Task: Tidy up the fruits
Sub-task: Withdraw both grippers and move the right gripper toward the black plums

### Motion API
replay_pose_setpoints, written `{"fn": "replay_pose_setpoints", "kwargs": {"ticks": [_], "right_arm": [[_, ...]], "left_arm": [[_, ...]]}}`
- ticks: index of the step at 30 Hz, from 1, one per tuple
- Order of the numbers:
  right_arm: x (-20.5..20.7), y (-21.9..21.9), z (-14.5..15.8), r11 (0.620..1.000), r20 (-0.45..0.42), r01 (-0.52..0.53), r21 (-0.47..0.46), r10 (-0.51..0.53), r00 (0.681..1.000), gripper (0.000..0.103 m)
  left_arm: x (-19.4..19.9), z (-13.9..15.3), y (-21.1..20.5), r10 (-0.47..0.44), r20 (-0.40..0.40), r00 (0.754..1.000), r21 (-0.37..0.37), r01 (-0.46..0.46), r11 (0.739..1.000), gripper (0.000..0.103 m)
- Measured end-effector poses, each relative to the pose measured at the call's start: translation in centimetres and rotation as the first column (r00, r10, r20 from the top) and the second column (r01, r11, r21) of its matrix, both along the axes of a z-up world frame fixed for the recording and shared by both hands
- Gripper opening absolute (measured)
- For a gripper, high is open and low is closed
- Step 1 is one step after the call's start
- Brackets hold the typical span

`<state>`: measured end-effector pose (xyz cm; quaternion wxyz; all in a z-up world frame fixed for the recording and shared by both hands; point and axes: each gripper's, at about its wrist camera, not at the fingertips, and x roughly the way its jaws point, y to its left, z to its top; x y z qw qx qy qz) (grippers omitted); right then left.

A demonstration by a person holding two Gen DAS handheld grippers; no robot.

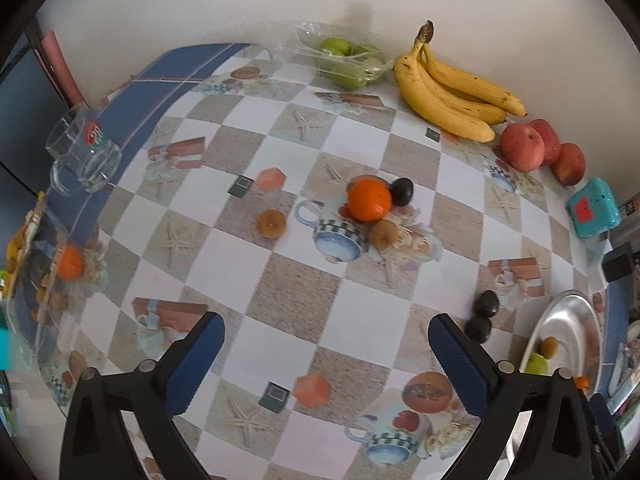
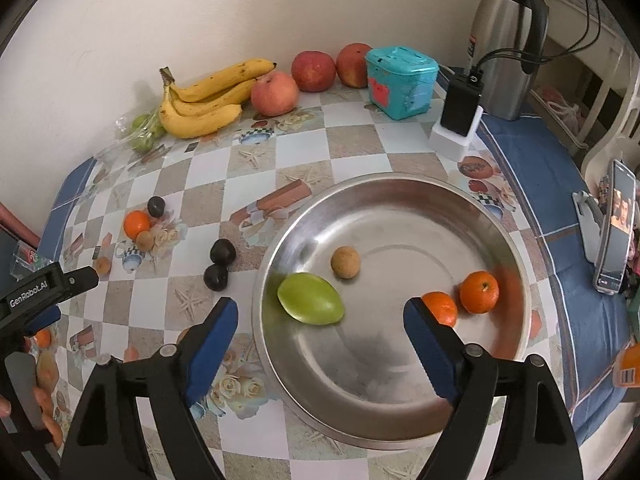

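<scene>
1. The left gripper [image 1: 326, 354] hangs over a checked tablecloth [image 1: 304, 288], its blue jaws spread wide with nothing between them.
2. The right gripper [image 2: 320, 334] hangs over the near edge of a steel bowl [image 2: 400, 408], its jaws likewise released and holding nothing.
3. Inside the bowl lie a green fruit [image 2: 311, 298], a small tan fruit [image 2: 345, 262] and two oranges: one [image 2: 479, 292] in the open, the other [image 2: 442, 307] partly behind the right jaw.
4. Left of the bowl, on the cloth, two dark plums [image 2: 219, 264] sit touching each other.
5. Farther left a loose orange [image 2: 136, 224] sits in a cluster with another dark plum [image 2: 156, 206] and a small brown fruit [image 2: 144, 240]; one more brown fruit [image 2: 103, 266] lies nearby.
6. Along the back wall are a bag of green fruit [image 2: 142, 132], a bunch of bananas [image 2: 200, 108] and three red apples [image 2: 312, 72].
7. A teal box [image 2: 400, 80] stands just right of the apples, with a steel flask [image 2: 508, 40] beyond.
8. A glass mug [image 1: 82, 152] stands at the table's far left edge in the left wrist view.
</scene>
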<state>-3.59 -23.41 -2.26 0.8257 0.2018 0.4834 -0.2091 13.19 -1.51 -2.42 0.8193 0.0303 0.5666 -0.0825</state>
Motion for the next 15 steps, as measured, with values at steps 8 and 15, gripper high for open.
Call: {"fn": "replay_pose_setpoints", "kwargs": {"ticks": [8,15], "right_arm": [[1.0,0.6,-0.5,1.0,0.03,-0.017,-0.018,0.018,0.999,0.086],[2.6,1.5,-1.4,0.998,0.019,-0.067,-0.012,0.068,0.998,0.086]], "left_arm": [[0.8,0.1,0.2,-0.032,0.058,0.998,0.052,0.029,0.998,0.103],[2.1,0.1,1.1,-0.04,0.087,0.995,0.05,0.036,0.998,0.103]]}}
